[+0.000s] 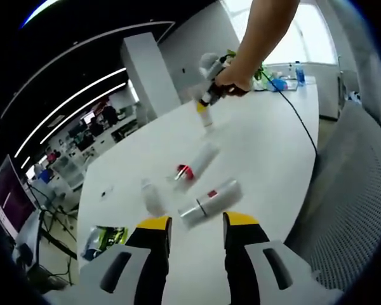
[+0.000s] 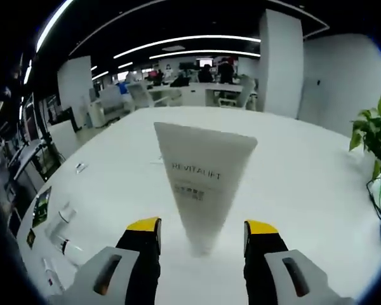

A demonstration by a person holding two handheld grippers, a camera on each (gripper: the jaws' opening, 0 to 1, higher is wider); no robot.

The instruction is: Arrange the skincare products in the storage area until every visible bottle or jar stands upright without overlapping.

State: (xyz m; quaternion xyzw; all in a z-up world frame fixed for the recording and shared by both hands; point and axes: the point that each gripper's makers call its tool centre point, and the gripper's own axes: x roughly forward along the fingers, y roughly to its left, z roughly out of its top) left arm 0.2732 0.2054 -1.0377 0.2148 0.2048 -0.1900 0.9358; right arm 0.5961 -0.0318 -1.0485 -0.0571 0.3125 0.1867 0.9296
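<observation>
Tube [image 2: 203, 190] stands free between the spread right hand-held gripper [image 2: 202, 230]; left hand-held gripper [image 1: 195, 223] gapes empty.

Free room and obstacles. The white table [image 1: 267, 146] lies bare along its far side and toward the plant [image 2: 373, 136]. Ahead of the left gripper [image 1: 197, 229], three bottles cluster — a silver bottle [image 1: 211, 202] lying, a red-capped tube [image 1: 195, 164] lying, a small clear bottle [image 1: 152, 197] beside them. In the right gripper view a standing white tube [image 2: 203, 181] fills the gap between open jaws — bare table on either flank.
</observation>
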